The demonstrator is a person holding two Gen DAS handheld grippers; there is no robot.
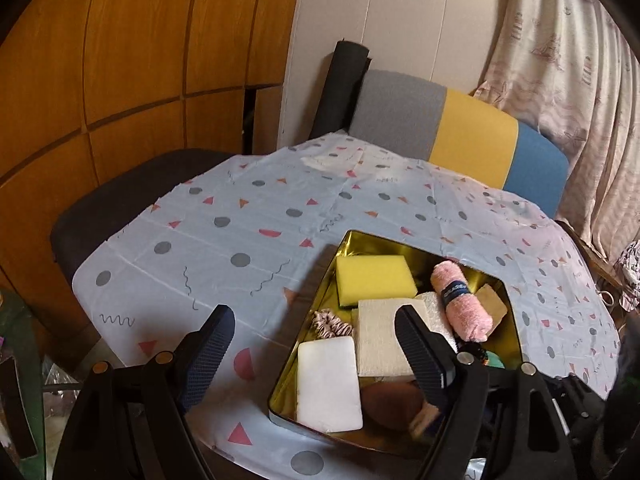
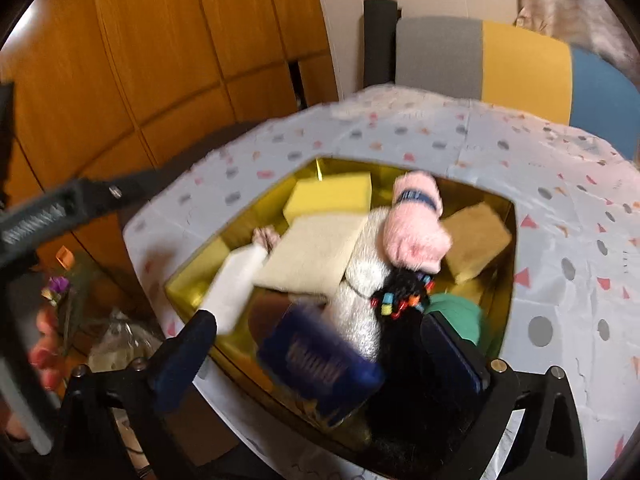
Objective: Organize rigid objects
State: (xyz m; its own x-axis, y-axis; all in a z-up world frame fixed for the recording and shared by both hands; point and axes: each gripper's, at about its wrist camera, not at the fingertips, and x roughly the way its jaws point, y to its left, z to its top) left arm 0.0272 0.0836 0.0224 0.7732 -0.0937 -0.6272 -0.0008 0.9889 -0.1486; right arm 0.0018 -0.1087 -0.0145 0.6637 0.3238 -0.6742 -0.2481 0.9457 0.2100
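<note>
Looks like you're mid-sort over the gold tin (image 1: 416,240) on the desk (image 1: 240,240), though what counts as "rigid" in here is a judgement call: most of what shows is soft stuff, like the yellow sponge (image 1: 374,276), the pink rolled towel (image 1: 462,300) and the scrunchie (image 1: 332,322). The white block (image 1: 329,384) looks like the hardest thing in there, and it sits in the tin's near left corner, just below your left gripper (image 1: 316,344). Its fingers are spread wide with nothing in them, the right finger hanging over the cream pad (image 1: 380,332). Your right gripper (image 2: 316,344) is also wide open, with a blurry blue box (image 2: 320,368) sitting between its fingers; can't tell if anything is touching it. Whichever you go for, you'd need to straddle it squarely before closing.
</note>
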